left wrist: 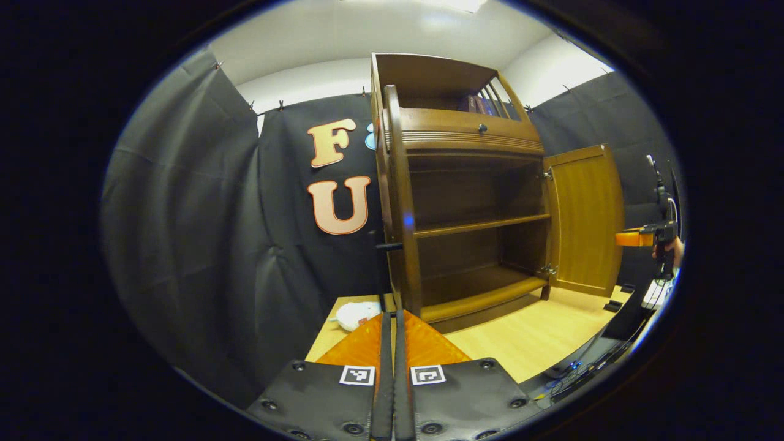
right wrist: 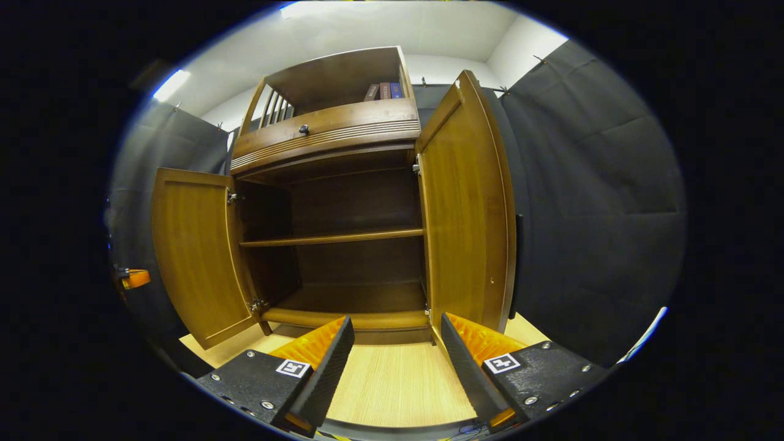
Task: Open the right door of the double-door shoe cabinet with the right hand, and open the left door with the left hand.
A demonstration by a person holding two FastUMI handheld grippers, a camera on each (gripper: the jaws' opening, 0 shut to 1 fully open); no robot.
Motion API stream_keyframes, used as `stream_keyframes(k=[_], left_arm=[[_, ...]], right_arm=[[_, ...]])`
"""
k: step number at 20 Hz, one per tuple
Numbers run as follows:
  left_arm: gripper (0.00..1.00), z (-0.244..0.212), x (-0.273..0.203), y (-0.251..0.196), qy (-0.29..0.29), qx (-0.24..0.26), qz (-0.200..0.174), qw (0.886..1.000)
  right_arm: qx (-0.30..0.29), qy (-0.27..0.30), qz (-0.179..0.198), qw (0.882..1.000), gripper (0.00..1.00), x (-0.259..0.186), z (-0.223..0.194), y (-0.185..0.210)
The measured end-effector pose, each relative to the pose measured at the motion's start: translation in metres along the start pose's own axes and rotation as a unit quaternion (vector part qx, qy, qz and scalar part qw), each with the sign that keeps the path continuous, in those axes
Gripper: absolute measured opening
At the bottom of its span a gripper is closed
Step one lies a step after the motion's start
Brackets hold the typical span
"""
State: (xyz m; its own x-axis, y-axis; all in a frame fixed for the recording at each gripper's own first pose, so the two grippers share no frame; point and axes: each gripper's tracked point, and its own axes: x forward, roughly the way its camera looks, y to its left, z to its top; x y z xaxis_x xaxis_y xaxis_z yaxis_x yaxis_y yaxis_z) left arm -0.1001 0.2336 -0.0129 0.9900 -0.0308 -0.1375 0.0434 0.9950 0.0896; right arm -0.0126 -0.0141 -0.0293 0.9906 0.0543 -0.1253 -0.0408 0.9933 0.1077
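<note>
On wooden floor (right wrist: 392, 380), against black cloth wall (left wrist: 184, 233): one double-door shoe cabinet (right wrist: 334, 202), both doors swung wide.

Right gripper view, left to right:
- Left gripper (right wrist: 133, 278), one, small at far left edge, just beyond outer edge of left door.
- Left door (right wrist: 193, 257), one, hinged open, inner face showing; two hinges on its cabinet side.
- Cabinet interior: one middle shelf (right wrist: 334, 237), one bottom board; both bare.
- Drawer front (right wrist: 324, 131), one, above the opening, with one dark knob (right wrist: 303, 129).
- Open top compartment with slatted side; three book spines (right wrist: 383, 91) standing at its right end.
- Right door (right wrist: 468, 208), one, open, edge toward camera, just above right finger.
- Right gripper (right wrist: 397, 355), one, low in frame; two fingers spread wide apart, nothing between them, touching nothing.

Left gripper view, left to right:
- White object (left wrist: 357, 315), one, on floor beside cabinet base; kind cannot be told.
- Left gripper (left wrist: 392, 367), fingers closed together with barely a slit; left door seen edge-on directly above tips; whether anything is pinched cannot be told.
- Right gripper far right, held by one hand (left wrist: 672, 250), past open right door.
</note>
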Motion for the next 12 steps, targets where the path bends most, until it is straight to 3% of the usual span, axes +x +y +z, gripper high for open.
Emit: stream_keyframes(k=[2,5,7,11,12], left_arm=[[0.07,0.014,0.006,-0.023,-0.009,-0.005,0.016,1.000],[0.08,0.034,0.027,-0.055,-0.031,-0.061,0.043,0.997],[0.08,0.051,0.045,-0.081,-0.053,-0.081,0.038,0.995],[0.09,0.045,0.080,-0.121,-0.039,-0.109,0.025,0.993],[0.17,0.042,0.088,-0.126,-0.033,-0.114,0.026,0.993]], right_arm=[[0.001,-0.004,0.011,1.000,0.88,0.006,0.003,0.003],[-0.005,-0.005,0.021,1.000,0.88,0.008,0.004,0.003],[-0.016,-0.002,0.022,1.000,0.88,0.008,0.004,0.000],[-0.030,-0.010,0.022,0.999,0.88,0.007,0.017,-0.011],[-0.029,-0.014,0.022,0.999,0.88,0.006,0.021,-0.013]])
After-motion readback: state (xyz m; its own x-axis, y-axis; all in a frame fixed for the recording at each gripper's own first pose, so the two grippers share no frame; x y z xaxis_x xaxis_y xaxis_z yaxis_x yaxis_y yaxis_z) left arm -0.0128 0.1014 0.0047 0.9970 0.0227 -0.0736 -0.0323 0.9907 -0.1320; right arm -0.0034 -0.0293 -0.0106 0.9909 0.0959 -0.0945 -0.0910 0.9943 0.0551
